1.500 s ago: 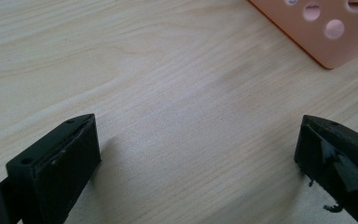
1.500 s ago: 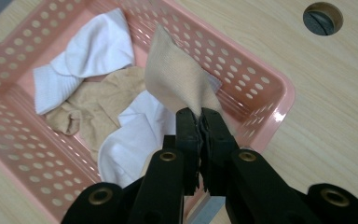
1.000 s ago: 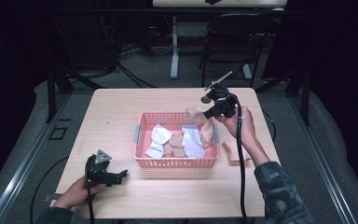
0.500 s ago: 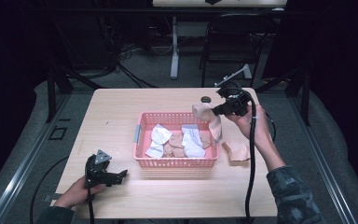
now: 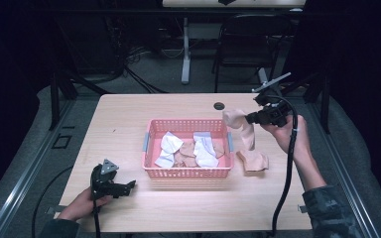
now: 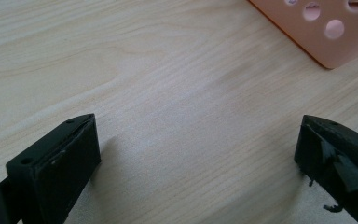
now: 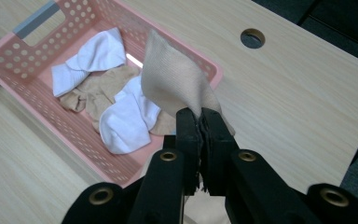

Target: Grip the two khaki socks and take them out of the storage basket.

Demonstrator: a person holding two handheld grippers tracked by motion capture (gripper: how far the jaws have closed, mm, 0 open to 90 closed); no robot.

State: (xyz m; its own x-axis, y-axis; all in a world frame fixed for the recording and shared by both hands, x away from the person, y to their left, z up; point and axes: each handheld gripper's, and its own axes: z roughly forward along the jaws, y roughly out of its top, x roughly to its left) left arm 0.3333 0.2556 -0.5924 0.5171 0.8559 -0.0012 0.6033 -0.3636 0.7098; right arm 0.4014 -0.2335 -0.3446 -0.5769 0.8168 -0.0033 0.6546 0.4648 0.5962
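The right tool (image 5: 250,119) was clamped on a tan sock (image 5: 245,136), dangling it beside the pink basket (image 5: 187,172), probably sorting it out. Its toe touched the desk (image 5: 129,119). The left tool (image 6: 196,154) sat released, idle.

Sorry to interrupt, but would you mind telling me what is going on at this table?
A person is sorting socks with a hand-held claw in each hand. The right claw is shut on a beige sock, holding it up just right of the pink basket, its lower end near another beige sock lying on the table. White and beige socks remain in the basket. The left claw rests open on the table near the basket's corner.
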